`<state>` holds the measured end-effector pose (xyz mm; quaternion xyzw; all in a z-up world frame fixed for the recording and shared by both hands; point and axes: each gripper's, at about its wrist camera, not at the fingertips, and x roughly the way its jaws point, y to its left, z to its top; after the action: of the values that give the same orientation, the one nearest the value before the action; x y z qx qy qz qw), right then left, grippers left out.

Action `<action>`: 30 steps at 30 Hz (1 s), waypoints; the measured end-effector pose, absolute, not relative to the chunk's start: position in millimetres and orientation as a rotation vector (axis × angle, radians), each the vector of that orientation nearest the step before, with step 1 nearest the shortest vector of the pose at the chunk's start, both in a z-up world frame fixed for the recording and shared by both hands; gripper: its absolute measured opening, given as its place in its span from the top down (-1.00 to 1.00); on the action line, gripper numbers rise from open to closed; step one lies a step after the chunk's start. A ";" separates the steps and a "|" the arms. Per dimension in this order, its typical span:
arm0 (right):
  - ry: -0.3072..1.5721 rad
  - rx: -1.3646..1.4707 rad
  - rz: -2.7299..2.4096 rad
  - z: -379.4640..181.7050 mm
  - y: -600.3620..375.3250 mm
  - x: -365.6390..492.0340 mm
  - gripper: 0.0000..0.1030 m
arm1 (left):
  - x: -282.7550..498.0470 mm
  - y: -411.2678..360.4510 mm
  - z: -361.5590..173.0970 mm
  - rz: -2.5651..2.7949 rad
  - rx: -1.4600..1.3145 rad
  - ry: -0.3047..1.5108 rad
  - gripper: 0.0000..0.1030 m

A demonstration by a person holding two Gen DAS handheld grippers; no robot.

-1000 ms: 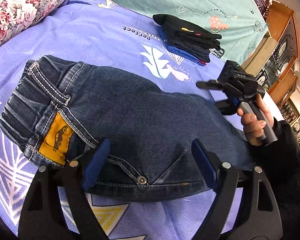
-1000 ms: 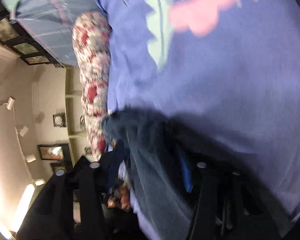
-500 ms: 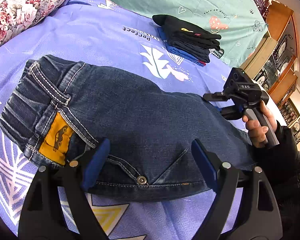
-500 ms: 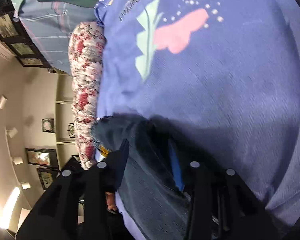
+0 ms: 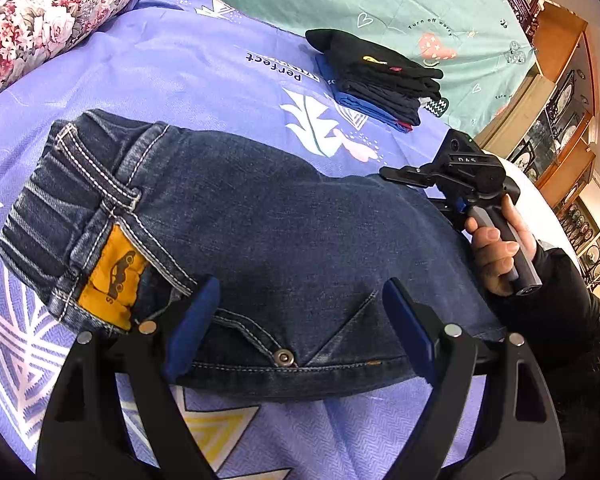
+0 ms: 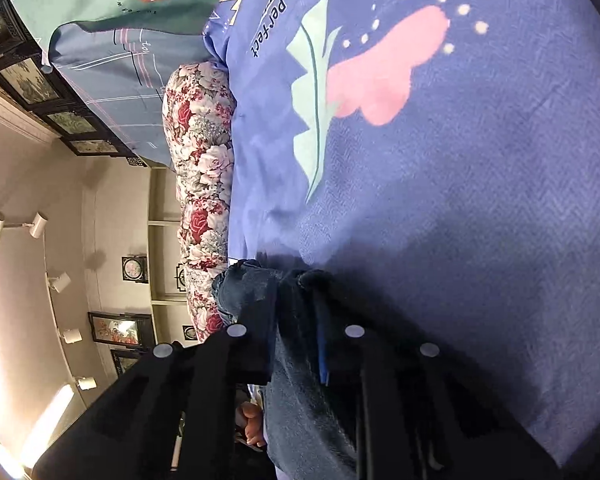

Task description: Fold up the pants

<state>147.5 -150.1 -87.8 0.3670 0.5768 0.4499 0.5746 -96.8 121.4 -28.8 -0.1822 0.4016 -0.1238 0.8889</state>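
Note:
Dark blue jeans [image 5: 280,232] lie folded lengthwise on the purple bedsheet [image 5: 180,72], waistband with an orange label at the left. My left gripper [image 5: 300,320] hovers open over the near edge by the rivet, its blue pads spread wide and holding nothing. At the right end of the jeans a hand holds my right gripper [image 5: 420,188], turned on its side. In the right wrist view the right gripper [image 6: 296,320] has its jaws closing, with a fold of denim [image 6: 300,400] pinched between the pads.
A stack of folded dark clothes [image 5: 380,80] sits at the back of the bed on a teal sheet [image 5: 380,0]. A floral pillow [image 5: 48,20] lies at the far left. Wooden display cabinets [image 5: 560,92] stand beyond the bed's right side.
The right gripper has sunk slightly toward the jeans' right end, and its jaws have narrowed onto the denim. The left gripper and the waistband end have not moved.

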 end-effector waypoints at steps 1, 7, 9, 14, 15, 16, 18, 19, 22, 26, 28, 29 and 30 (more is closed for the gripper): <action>1.339 0.835 1.041 -83.6 -150.7 147.8 0.69 | -96.8 121.2 -28.8 -0.257 -0.379 0.834 -0.65; 1.169 0.776 0.892 -49.2 -190.9 149.5 0.89 | -96.3 120.2 -26.0 -0.244 -0.372 0.840 -0.65; 1.154 0.693 0.923 -27.7 -190.6 134.5 0.71 | -98.8 114.2 -16.6 -0.246 -0.354 0.839 -0.65; 1.160 0.448 0.932 -12.9 -165.2 65.1 0.25 | -102.8 84.8 26.0 -0.298 -0.214 0.742 -0.96; 1.171 0.439 0.906 -19.7 -164.8 61.1 0.25 | -95.3 85.1 23.0 -0.263 -0.196 0.758 -0.96; 1.194 0.419 0.846 -35.2 -163.6 59.4 0.27 | -82.8 90.2 12.6 -0.221 -0.203 0.806 -0.96; 1.210 0.435 0.788 -66.5 -166.6 63.7 0.64 | -57.4 109.8 -18.6 -0.138 -0.281 0.928 -0.95; 1.206 0.442 0.773 -69.5 -171.5 65.0 0.82 | -53.9 114.0 -25.2 -0.135 -0.304 0.938 -0.96; 1.118 0.477 0.690 -46.1 -211.7 53.2 0.60 | -55.1 103.8 -19.9 -0.114 -0.237 0.924 -0.96; 0.882 0.416 0.502 -0.4 -300.0 1.7 -0.02 | -55.6 108.7 -20.2 -0.127 -0.271 0.913 -0.96; 0.811 0.380 0.336 13.4 -359.5 -29.2 -0.02 | -56.4 111.4 -19.1 -0.135 -0.290 0.904 -0.96; 0.795 0.378 0.248 16.6 -385.8 -43.2 -0.02 | -57.1 112.2 -18.7 -0.137 -0.295 0.901 -0.96; 0.786 0.392 0.169 18.5 -413.3 -58.4 -0.02 | -57.4 113.0 -18.5 -0.136 -0.296 0.900 -0.96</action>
<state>-58.4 -413.3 18.5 0.1895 0.3802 0.0818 0.9016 -57.4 113.0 -18.5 -0.1424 0.4332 -0.0656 0.8875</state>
